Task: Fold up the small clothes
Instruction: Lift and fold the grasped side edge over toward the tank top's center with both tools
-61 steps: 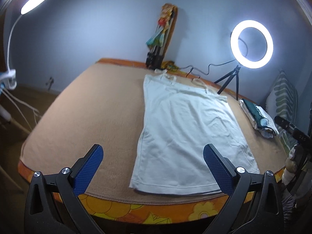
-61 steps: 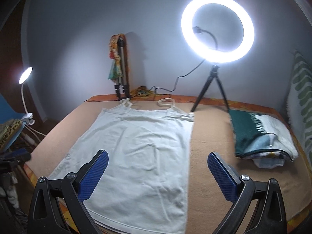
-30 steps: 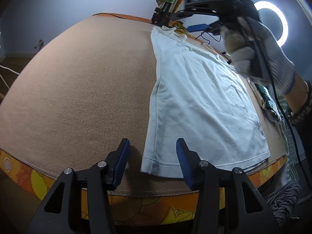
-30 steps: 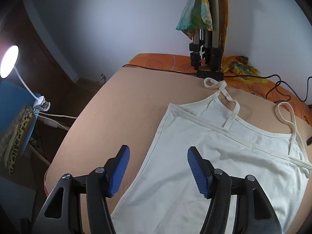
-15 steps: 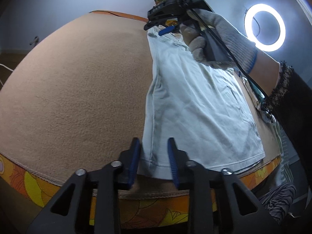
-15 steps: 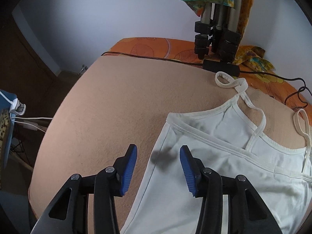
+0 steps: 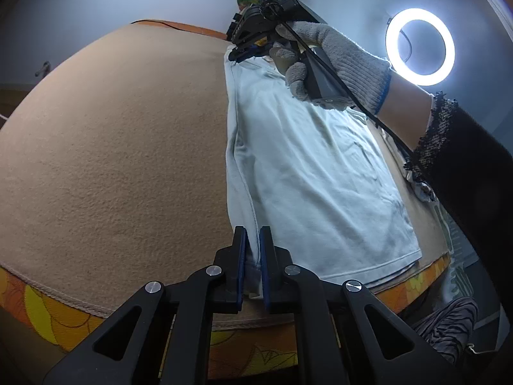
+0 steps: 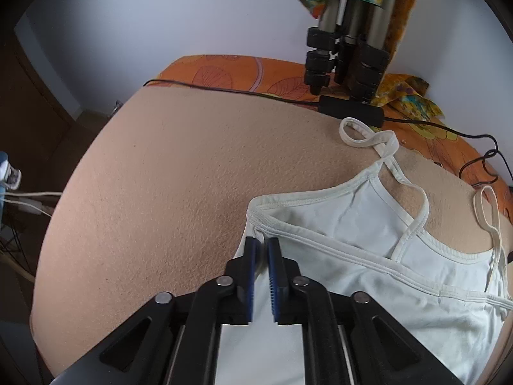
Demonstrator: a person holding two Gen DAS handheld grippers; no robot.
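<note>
A white strappy tank top (image 7: pixel 307 166) lies flat on a tan blanket (image 7: pixel 112 160), straps at the far end. My left gripper (image 7: pixel 252 243) is shut on the top's near left hem corner at the front edge. My right gripper (image 8: pixel 262 250) is shut on the top (image 8: pixel 368 256) at its left upper corner, just below the armhole seam. In the left wrist view the right gripper (image 7: pixel 239 56) shows at the far end, held by a gloved hand (image 7: pixel 336 54). Thin straps (image 8: pixel 378 141) trail beyond the neckline.
A folded tripod (image 8: pixel 346 41) and a black cable box (image 8: pixel 351 109) stand at the far edge by the straps. A lit ring light (image 7: pixel 420 46) stands at the right. An orange patterned sheet (image 7: pixel 48 314) shows under the blanket edge. Folded clothes (image 7: pixel 423 189) lie at the right, mostly hidden.
Both grippers have closed: the left on the hem corner, the right on the upper left corner. The right gripper moved in closer to the top's side edge.
</note>
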